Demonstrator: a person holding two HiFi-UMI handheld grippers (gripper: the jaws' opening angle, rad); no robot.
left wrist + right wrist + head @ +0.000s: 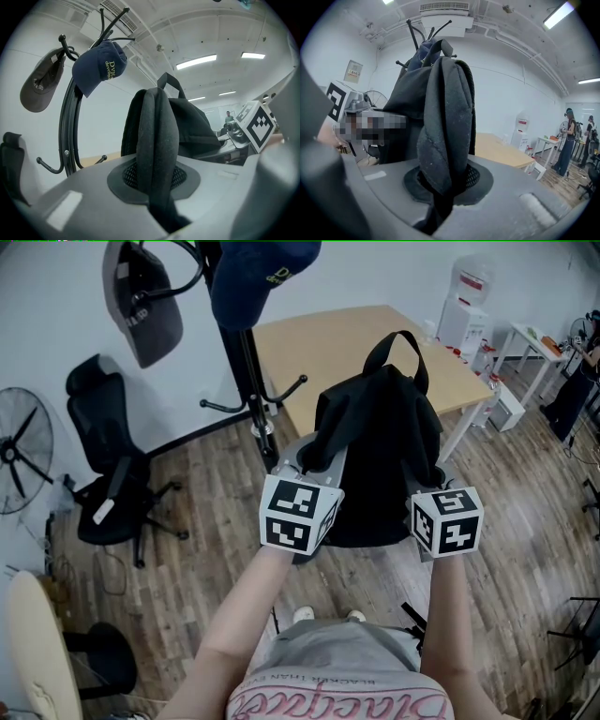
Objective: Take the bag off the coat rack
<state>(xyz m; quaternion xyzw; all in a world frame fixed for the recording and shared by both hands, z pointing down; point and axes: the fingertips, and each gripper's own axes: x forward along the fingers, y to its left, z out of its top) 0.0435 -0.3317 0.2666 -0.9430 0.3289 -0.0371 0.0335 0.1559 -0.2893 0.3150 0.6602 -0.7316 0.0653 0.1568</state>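
**Bag in both grippers, beside the rack: carry it clear**

- Nearest you: the left gripper (157,197) is closed narrow on one padded shoulder strap (157,136), which runs up out of its jaws. The right gripper (440,197) is closed the same way on the other strap (445,117), here bunched and folded over.
- The bag (380,456) hangs between the two grippers in front of you, above the floor (525,521). Its top handle (403,348) stands up as an empty loop. From the head view it looks free of every hook, so the lift-off seems done or nearly so.
- Hold both grippers level with each other. If one drops, the load goes to a single strap and the bag will swing.
- The right strap is gripped on a fold, which could slip. Move slowly, with no jerks.
- Just beyond to your left: the coat rack (246,362), with a low hook (286,388) pointing toward the bag. Draw the bag back toward yourself and to the right, away from that hook.
- Higher up the rack hang a navy cap (258,277) and a grey cap (141,301). Don't bump the pole or they may fall.
- Behind the bag: a wooden counter (356,334), a likely place to set it down.
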